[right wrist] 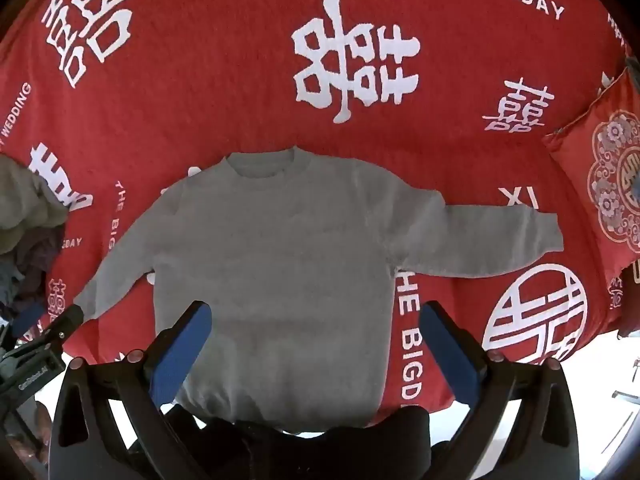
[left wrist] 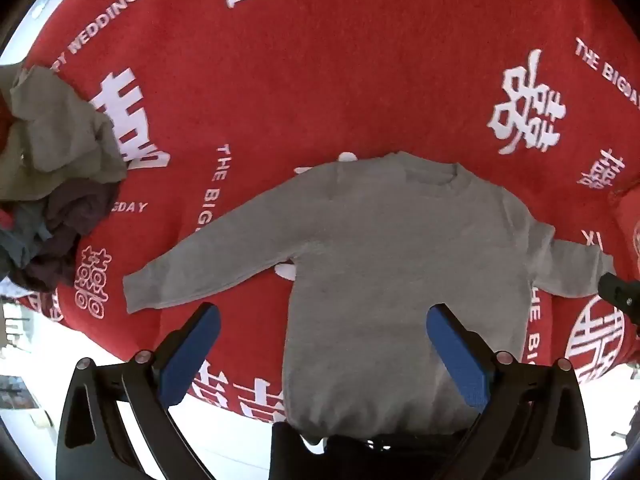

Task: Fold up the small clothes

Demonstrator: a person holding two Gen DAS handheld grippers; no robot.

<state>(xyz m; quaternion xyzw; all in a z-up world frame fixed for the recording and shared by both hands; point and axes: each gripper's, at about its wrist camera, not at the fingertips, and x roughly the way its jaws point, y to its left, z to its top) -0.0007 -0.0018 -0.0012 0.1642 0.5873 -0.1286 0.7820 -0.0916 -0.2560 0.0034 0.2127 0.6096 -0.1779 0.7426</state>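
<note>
A small grey long-sleeved sweater (left wrist: pixel 384 248) (right wrist: pixel 276 252) lies flat on a red cover (left wrist: pixel 320 80) (right wrist: pixel 200 120) with white characters, neck away from me, both sleeves spread out. My left gripper (left wrist: pixel 322 320) hovers open above the sweater's lower left part, its blue pads (left wrist: pixel 192 356) wide apart with nothing between them. My right gripper (right wrist: pixel 316 320) hovers open above the lower right part, blue pads (right wrist: pixel 182 354) spread and apart from the cloth. The other gripper's black tip shows at the frame edge in each view, by a sleeve cuff. The hem hangs at the cover's near edge.
A heap of crumpled clothes (left wrist: pixel 52 168) (right wrist: pixel 24 224), olive, dark purple and blue, lies at the left on the cover. A red patterned cushion (right wrist: pixel 604 188) sits at the right. White floor (left wrist: pixel 100 364) shows beyond the cover's near edge.
</note>
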